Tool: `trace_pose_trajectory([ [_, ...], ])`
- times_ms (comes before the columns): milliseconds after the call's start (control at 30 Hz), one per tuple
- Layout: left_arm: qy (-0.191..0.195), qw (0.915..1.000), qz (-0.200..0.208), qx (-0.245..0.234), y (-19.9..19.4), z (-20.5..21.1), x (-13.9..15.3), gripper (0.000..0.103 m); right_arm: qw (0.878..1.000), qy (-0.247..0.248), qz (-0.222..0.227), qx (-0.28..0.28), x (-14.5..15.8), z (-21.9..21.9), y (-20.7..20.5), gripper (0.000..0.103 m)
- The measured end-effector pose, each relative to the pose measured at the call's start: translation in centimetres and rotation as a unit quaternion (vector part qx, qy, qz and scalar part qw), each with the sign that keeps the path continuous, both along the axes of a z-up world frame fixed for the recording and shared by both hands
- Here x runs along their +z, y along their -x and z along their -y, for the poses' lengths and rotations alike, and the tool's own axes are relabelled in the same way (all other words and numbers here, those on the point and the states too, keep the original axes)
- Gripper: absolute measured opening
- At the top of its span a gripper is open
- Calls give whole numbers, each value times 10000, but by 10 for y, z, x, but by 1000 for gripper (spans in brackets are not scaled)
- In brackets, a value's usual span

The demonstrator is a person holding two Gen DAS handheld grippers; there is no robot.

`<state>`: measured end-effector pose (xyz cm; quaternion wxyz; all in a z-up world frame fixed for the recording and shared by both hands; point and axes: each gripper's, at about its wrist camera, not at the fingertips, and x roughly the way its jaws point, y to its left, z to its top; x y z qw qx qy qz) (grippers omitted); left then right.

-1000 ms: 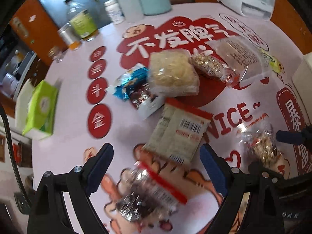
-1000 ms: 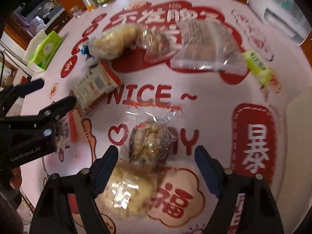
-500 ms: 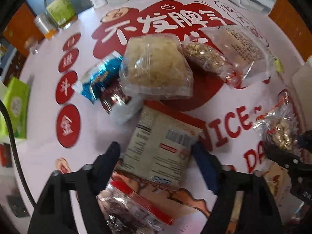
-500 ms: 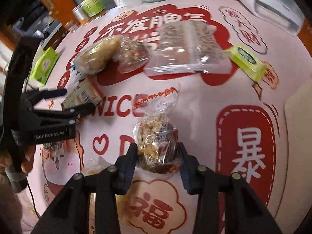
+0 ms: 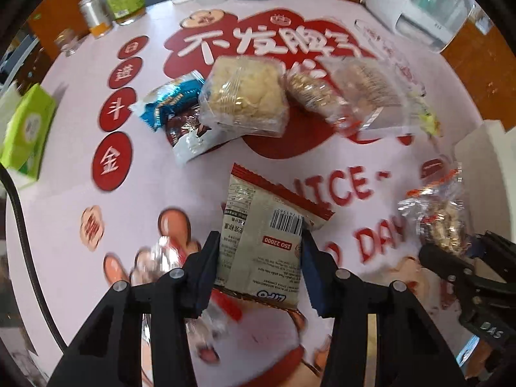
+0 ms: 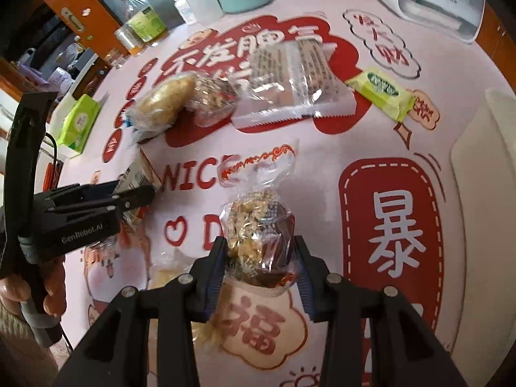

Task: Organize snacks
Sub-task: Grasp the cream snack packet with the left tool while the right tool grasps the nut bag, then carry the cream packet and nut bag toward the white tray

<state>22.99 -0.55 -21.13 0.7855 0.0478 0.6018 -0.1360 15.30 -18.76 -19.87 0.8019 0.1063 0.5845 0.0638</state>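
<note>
The beige packet point(image 5: 262, 242) looks like matt printed film with a crimped red edge; the nut bag point(image 6: 258, 225) is clear, crinkly, glossy plastic. Both grippers point(image 5: 259, 267) point(image 6: 260, 267) are matt black plastic with metal pivot pins — their pads point(image 5: 206, 271) look rubbery. The tablecloth point(image 6: 322, 167) is smooth with a slight sheen.

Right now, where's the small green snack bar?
In the right wrist view the green snack bar lies on the tablecloth toward the far right, just right of the big clear printed packet.
</note>
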Motion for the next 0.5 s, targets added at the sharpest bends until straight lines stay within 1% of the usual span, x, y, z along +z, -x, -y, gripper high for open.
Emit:
trace_pose_trajectory([
  [133, 165, 9996, 249, -3, 34, 3, 37, 46, 9998, 91, 186, 64, 22, -4, 16, 41],
  [200, 178, 9990, 391, -73, 53, 8, 55, 46, 9996, 114, 259, 71, 34, -5, 27, 41],
  [300, 359, 9973, 603, -203, 87, 14, 80, 46, 9990, 200, 382, 91, 53, -7, 45, 41],
  [400, 581, 9953, 702, -331, 113, 13, 99, 46, 9984, 285, 490, 65, 72, -9, 66, 41],
  [500, 638, 9928, 835, -573, 137, 17, 113, 46, 9973, 405, 606, -18, 89, -9, 87, 41],
])
